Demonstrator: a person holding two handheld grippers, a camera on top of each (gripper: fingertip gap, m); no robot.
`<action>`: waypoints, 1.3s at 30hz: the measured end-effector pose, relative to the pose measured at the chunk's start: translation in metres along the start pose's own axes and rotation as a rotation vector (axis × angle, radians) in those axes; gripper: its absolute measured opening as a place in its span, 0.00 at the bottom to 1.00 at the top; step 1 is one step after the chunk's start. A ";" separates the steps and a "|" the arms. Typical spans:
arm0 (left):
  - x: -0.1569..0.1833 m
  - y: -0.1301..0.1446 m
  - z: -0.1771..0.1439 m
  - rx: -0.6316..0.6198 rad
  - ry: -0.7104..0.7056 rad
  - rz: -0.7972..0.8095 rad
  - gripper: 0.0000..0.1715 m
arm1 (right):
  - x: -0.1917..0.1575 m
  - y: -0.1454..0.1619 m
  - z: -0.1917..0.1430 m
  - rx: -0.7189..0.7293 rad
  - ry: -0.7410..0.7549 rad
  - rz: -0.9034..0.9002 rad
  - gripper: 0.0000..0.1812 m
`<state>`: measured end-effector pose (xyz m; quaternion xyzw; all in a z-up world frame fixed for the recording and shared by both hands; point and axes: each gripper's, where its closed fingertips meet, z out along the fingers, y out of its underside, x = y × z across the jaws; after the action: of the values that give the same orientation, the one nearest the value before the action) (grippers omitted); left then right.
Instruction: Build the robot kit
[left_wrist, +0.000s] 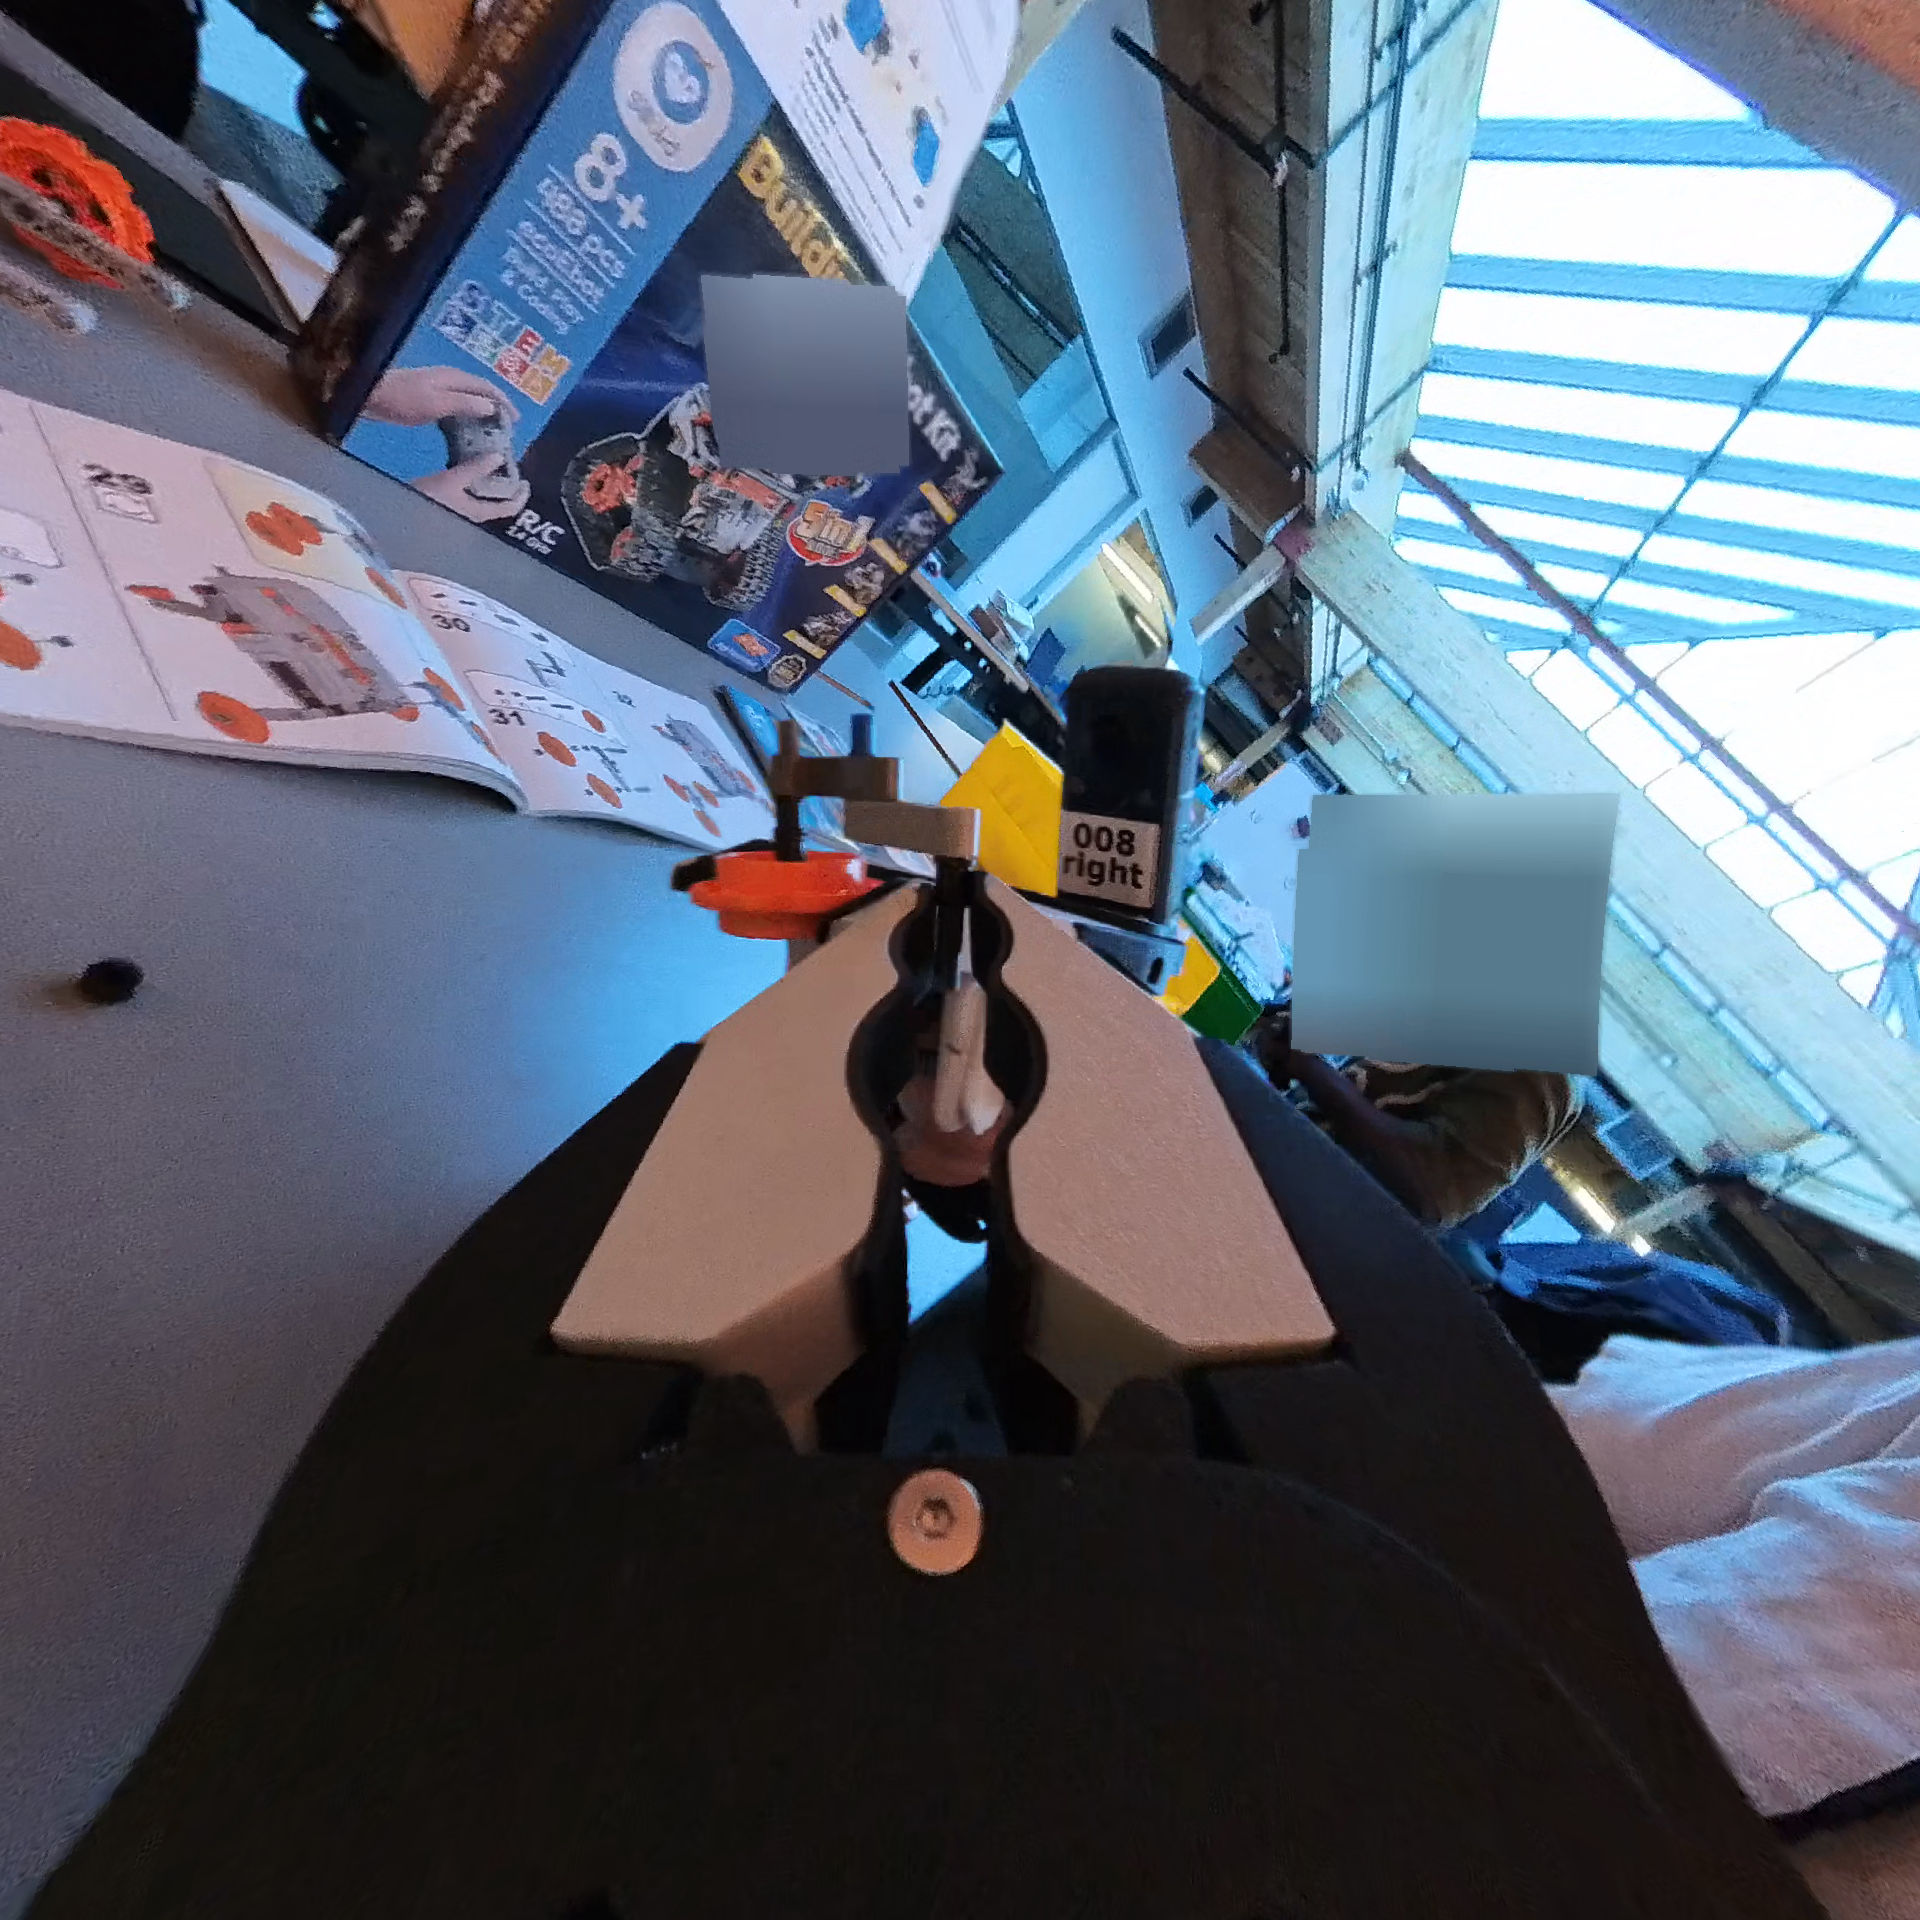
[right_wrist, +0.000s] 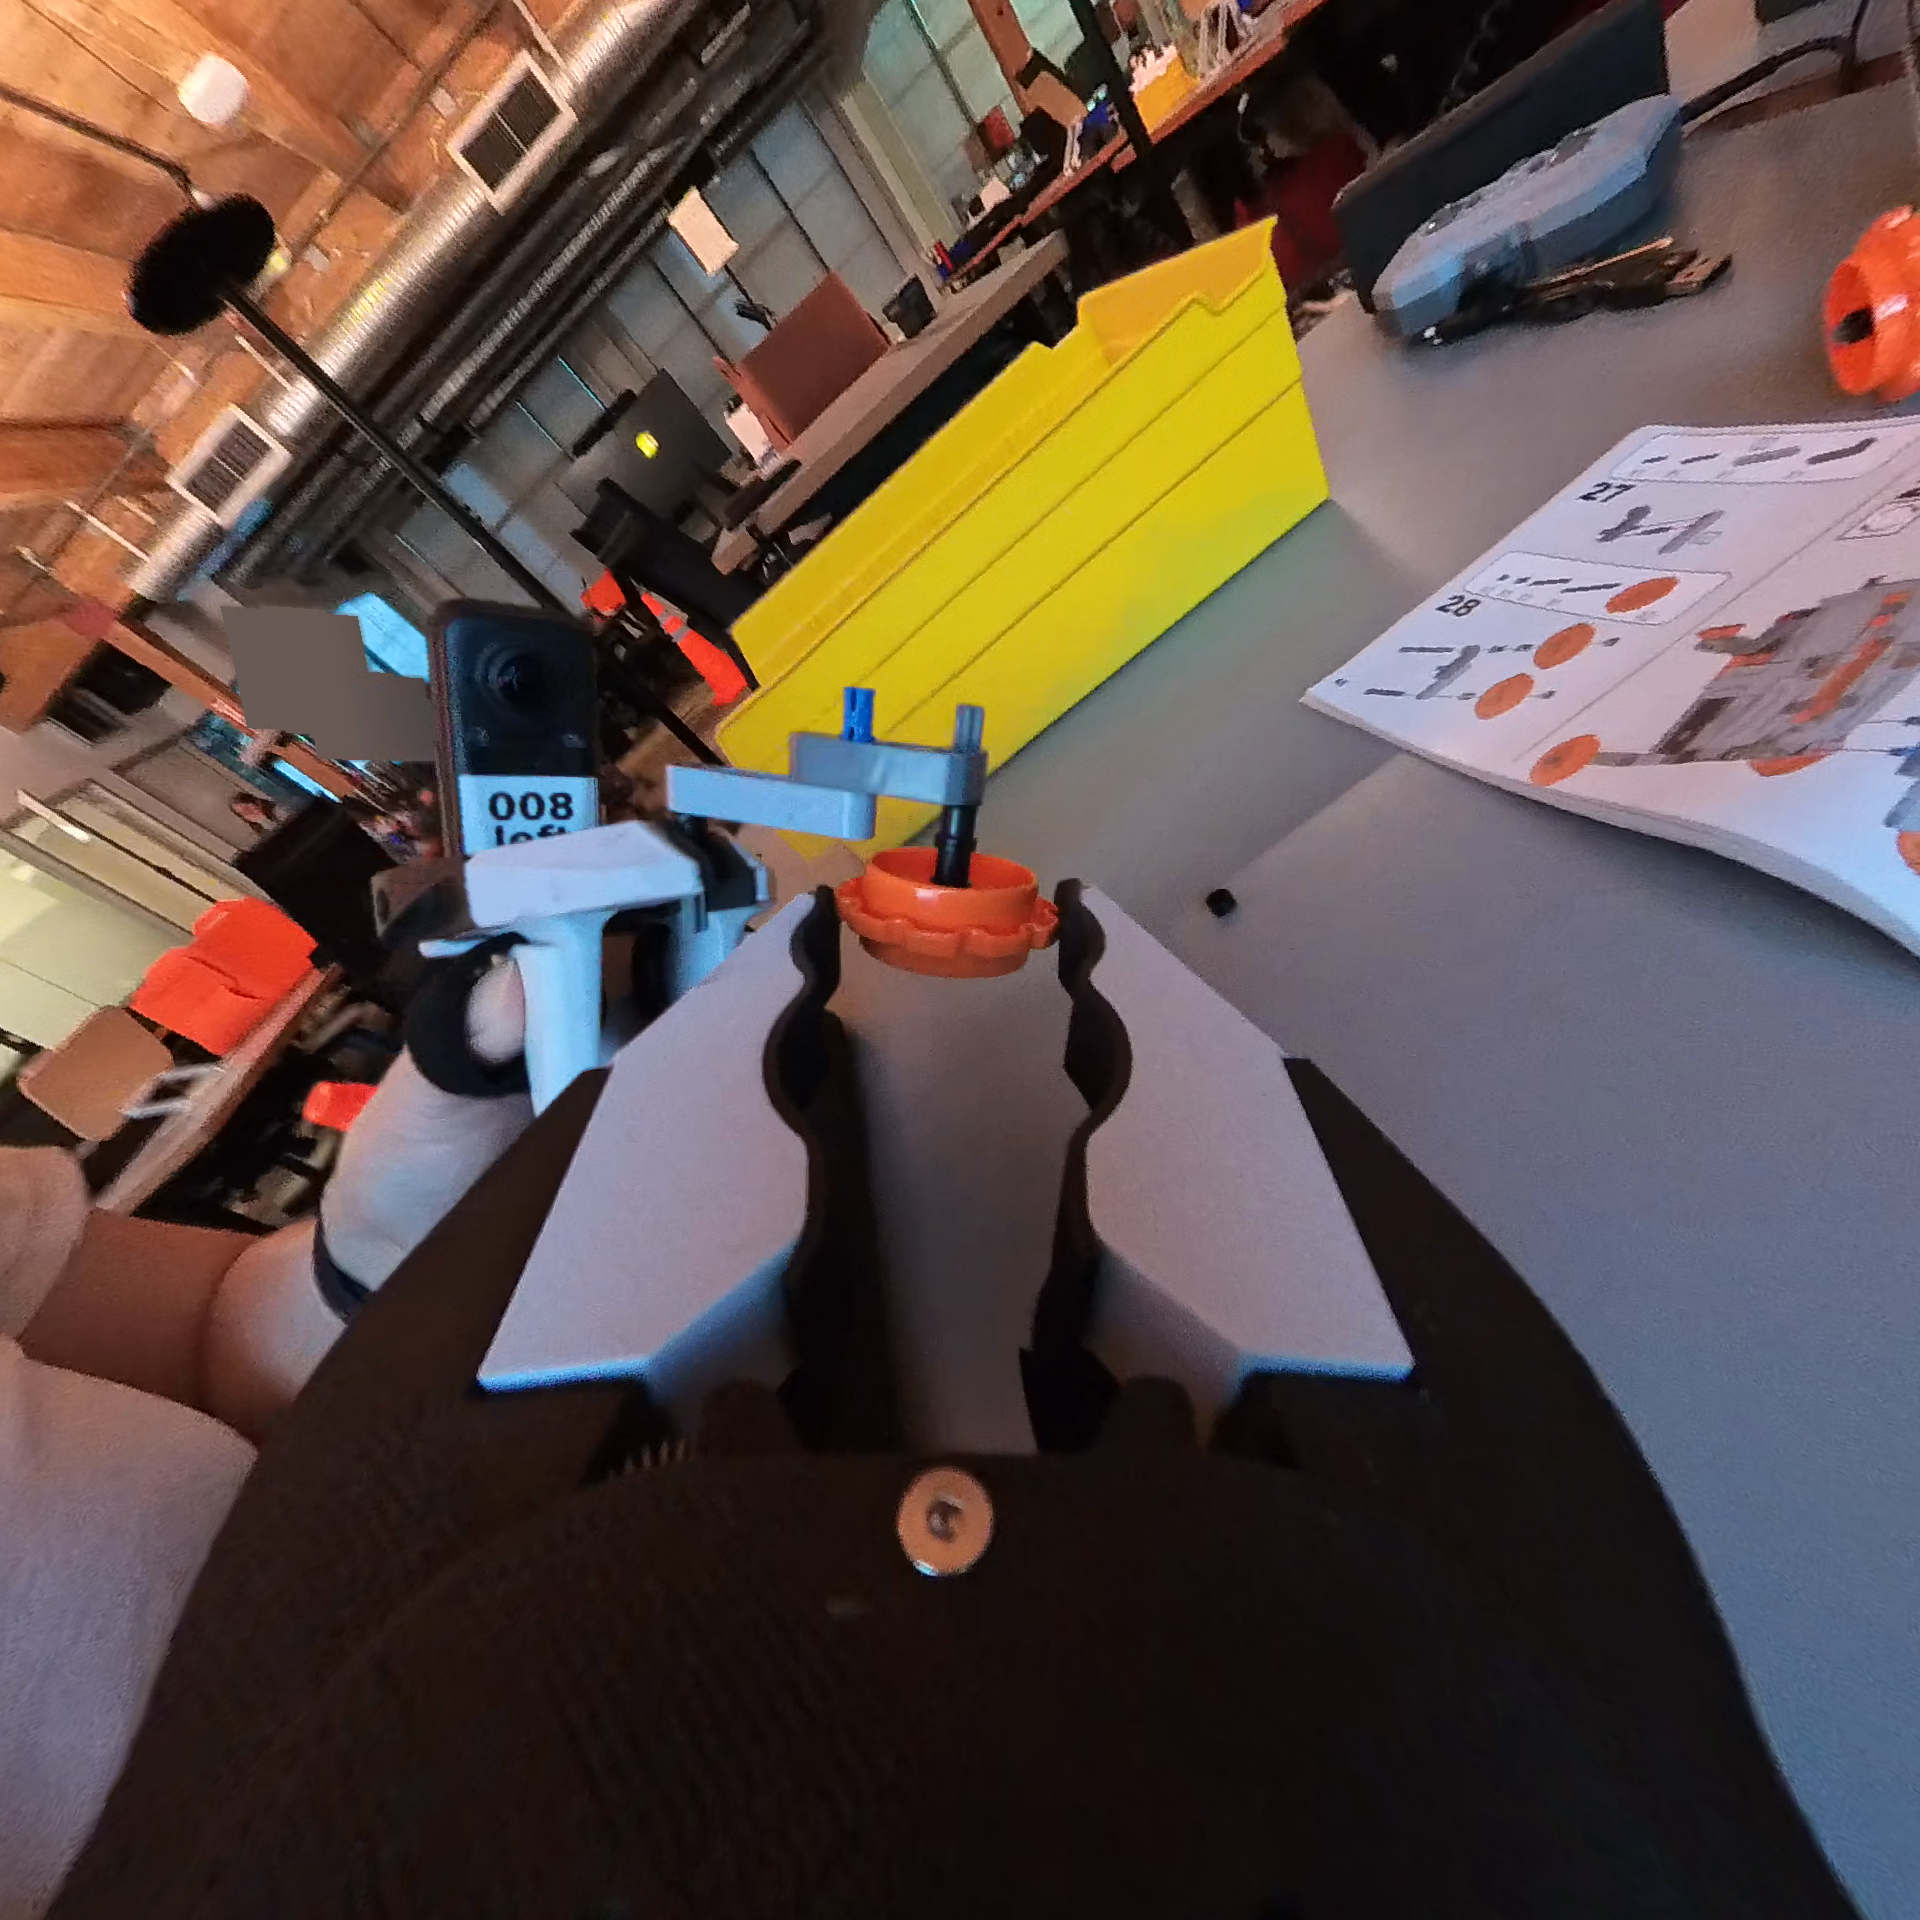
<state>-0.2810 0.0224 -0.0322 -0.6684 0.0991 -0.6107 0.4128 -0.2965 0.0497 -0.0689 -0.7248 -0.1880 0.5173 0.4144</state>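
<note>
A small brick assembly hangs in the air between my two grippers. It has two grey beams, a blue pin and a black axle that goes into an orange wheel. My right gripper is shut on the orange wheel, which sits between its fingertips. My left gripper is shut on the end of the lighter grey beam and its black pin. From the left wrist view the orange wheel is just left of my fingertips. The left gripper also shows in the right wrist view.
A grey table lies below. An open instruction booklet lies on it. A yellow bin, a kit box, a grey-blue unit, another orange wheel and a loose black pin are around. The gap from one gripper's tips to the other's is roughly 4 cm.
</note>
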 end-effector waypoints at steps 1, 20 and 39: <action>-0.004 0.000 -0.002 0.011 -0.005 -0.036 0.01 | 0.002 0.001 -0.002 -0.027 0.019 -0.032 0.23; -0.078 0.059 -0.005 -0.509 -0.270 -0.112 0.04 | 0.063 0.033 -0.013 -0.907 0.022 -0.572 0.23; -0.108 0.061 -0.010 -0.669 -0.468 0.219 0.10 | 0.102 0.034 0.001 -1.028 0.093 -0.773 0.27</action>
<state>-0.2928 0.0474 -0.1536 -0.8719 0.2658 -0.3291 0.2467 -0.2625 0.1013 -0.1567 -0.7326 -0.6413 0.1424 0.1783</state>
